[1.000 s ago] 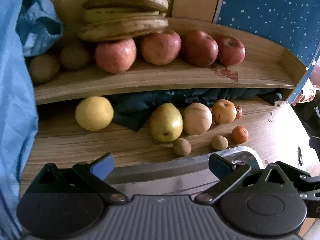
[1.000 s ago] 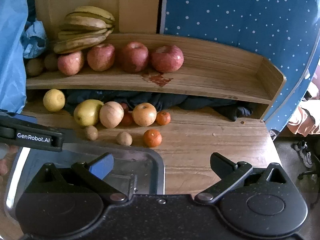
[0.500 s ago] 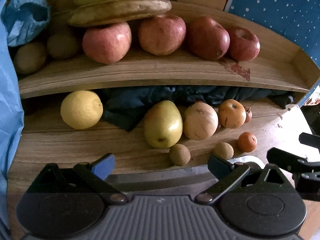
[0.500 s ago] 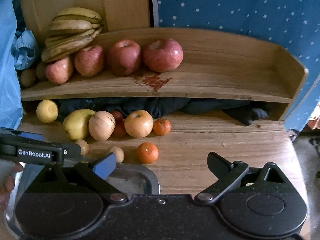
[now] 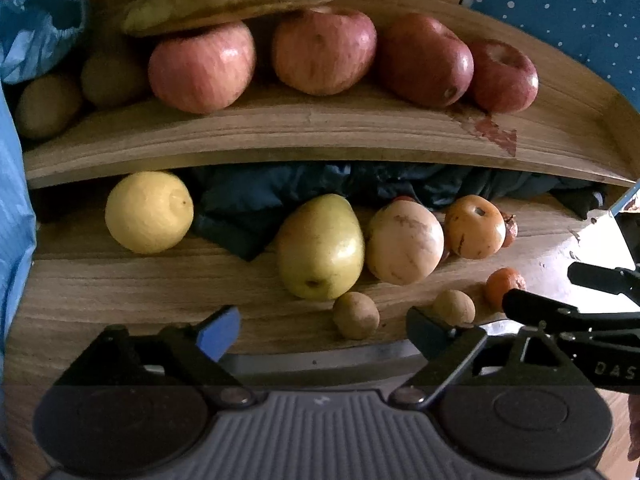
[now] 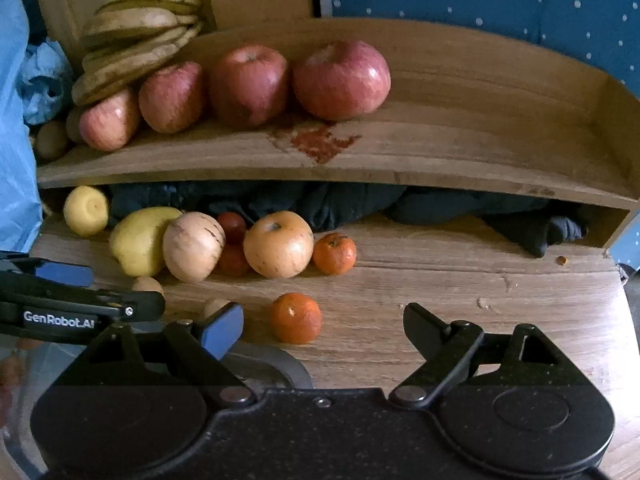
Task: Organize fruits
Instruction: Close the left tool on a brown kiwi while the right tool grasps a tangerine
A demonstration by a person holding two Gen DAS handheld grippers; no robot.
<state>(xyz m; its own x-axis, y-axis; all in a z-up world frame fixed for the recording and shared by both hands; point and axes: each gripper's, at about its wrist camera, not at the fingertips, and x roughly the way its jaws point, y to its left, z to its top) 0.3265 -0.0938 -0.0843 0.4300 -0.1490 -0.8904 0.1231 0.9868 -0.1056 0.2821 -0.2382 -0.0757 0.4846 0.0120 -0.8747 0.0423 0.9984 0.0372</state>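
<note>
We read the right tool [image 6: 322, 326] as the nearer one to the loose mandarin [image 6: 296, 318]: the fruit sits on the worktop [image 6: 460, 280] just ahead of the tips, inside the gap but hugging the blue-padded finger [image 6: 222, 328], clear of the bare black finger. Its jaws have just been closing, yet stand wide, nothing gripped, pads not touching the peel. The mandarin is round, so no long axis to line up with; the move turns on shifting the tool slightly toward the blue pad to centre the fruit.

The left tool [image 5: 322, 330] also stands wide and empty, jaws likewise just closing. A small brown round fruit [image 5: 356, 316] lies just ahead, between its tips, nearer the black finger; a second brown one [image 5: 454, 307] sits just beyond that finger. The green pear [image 5: 322, 246] lies further ahead, long axis pointing away from the tool and tilted. From this view the mandarin [image 5: 505, 282] is off past the black finger, partly hidden by the right tool, so we judge the left worse placed for it.

A metal tray [image 6: 276, 364] rim shows beneath both tools.
</note>
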